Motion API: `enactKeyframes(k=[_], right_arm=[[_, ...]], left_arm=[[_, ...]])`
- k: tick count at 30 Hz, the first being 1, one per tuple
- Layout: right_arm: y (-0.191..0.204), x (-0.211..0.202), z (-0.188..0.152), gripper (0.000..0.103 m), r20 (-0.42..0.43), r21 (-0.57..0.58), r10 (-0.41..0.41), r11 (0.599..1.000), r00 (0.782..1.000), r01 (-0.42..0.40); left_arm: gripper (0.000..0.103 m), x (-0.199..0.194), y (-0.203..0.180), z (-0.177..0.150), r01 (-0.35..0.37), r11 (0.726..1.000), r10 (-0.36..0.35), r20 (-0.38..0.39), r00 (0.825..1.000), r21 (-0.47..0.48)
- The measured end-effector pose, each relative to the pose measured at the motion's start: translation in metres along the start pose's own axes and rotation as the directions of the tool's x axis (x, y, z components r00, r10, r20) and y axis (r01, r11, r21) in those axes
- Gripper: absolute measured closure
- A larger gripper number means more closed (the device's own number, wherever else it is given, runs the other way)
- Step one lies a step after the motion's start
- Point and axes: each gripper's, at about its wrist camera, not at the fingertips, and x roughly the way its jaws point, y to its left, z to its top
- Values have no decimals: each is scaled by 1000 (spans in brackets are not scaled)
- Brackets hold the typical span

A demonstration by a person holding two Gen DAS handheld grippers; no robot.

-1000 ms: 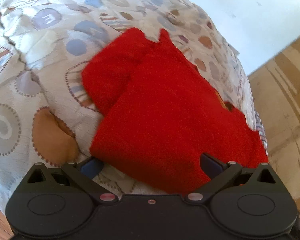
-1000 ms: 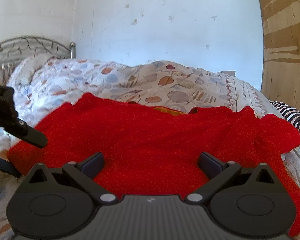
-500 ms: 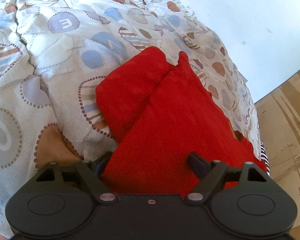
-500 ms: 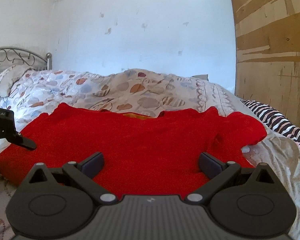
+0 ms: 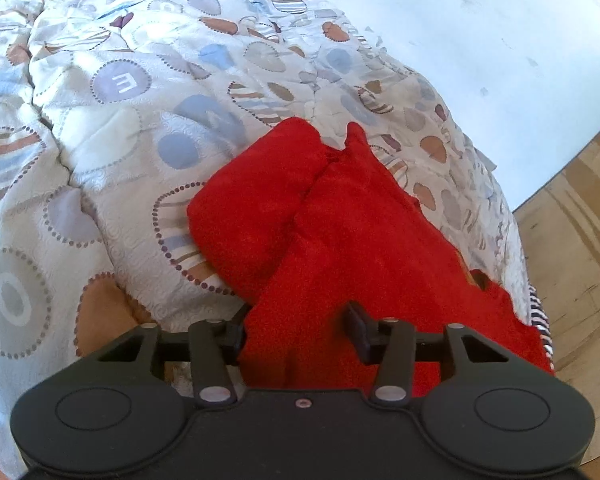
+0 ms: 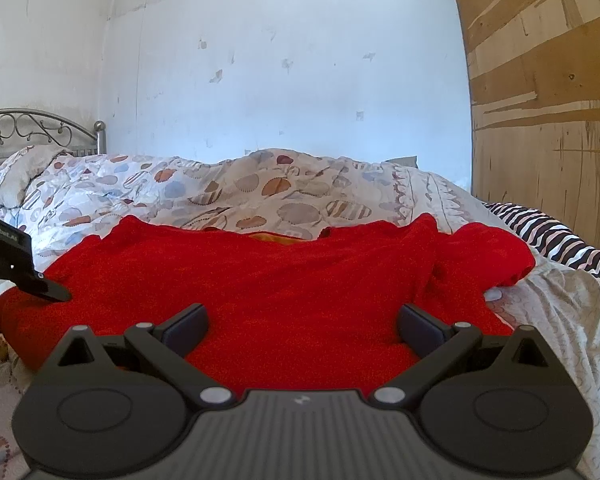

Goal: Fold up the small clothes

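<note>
Presently: one red garment (image 6: 292, 280), laid flat across the patterned quilt (image 5: 112, 152), filling the middle of both views, sleeves out to either side, one sleeve (image 5: 256, 200) at centre of the left view and the other at centre right of the right view. No fold is made yet, by the look of it; all folds remain. Left gripper (image 5: 296, 332), lower centre: jaws closing, the garment's near edge bunched between them, pads not plainly pressing yet. Right gripper (image 6: 302, 326), lower centre: jaws wide, over the hem, holding nothing. Striped cloth (image 6: 548, 236) at right edge; metal headboard (image 6: 32, 132) at upper left.
</note>
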Motion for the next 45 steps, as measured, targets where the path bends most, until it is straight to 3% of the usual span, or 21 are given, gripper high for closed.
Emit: enactKeyframes(k=[5,8,10,12,15,21,26,29,31,34,36,40,45], right_arm=[[0,0,0,0,0,0,0,1000,1000,0],[0,0,-1,0,3,1,1,1000,1000,-1],[1,0,-1,0,5,1,0,1000,1000,0],[1,-1,-1,0,8,1,1,1000,1000,-1],[1,-1,-2,0,11,1,2,1000,1000,-2],[0,-2,-3,0,14,2,3,1000,1000,-3],[-2,-2,-3,0,18,3,7,1000,1000,-7],[-2,-1,-3,0,19,4,8,1000,1000,-8],[-2,-1,-3,0,18,4,8,1000,1000,-8],[-2,-1,-3,0,19,4,7,1000,1000,-7],[-2,-2,-3,0,19,4,7,1000,1000,-7],[-2,-1,-3,0,20,4,7,1000,1000,-7],[-2,-2,-3,0,19,4,7,1000,1000,-8]], left_arm=[[45,8,15,6,18,996,-17,10,1000,-88],[46,11,12,15,12,998,-9,45,999,-67],[55,10,7,19,18,999,-15,71,997,-38],[56,9,-1,20,26,1000,-27,89,996,12],[46,17,-3,18,-29,999,27,64,998,31],[45,15,13,16,-16,998,20,57,998,-55],[32,-11,12,14,-58,998,57,142,988,4],[17,-15,14,24,-82,995,69,216,974,54],[6,-5,18,39,-56,996,43,194,980,64],[6,23,24,64,-1,995,-8,91,996,99],[6,35,29,73,69,992,-72,22,997,106],[16,36,33,71,194,970,-190,-36,981,149],[25,34,35,61,207,967,-202,-50,978,145]])
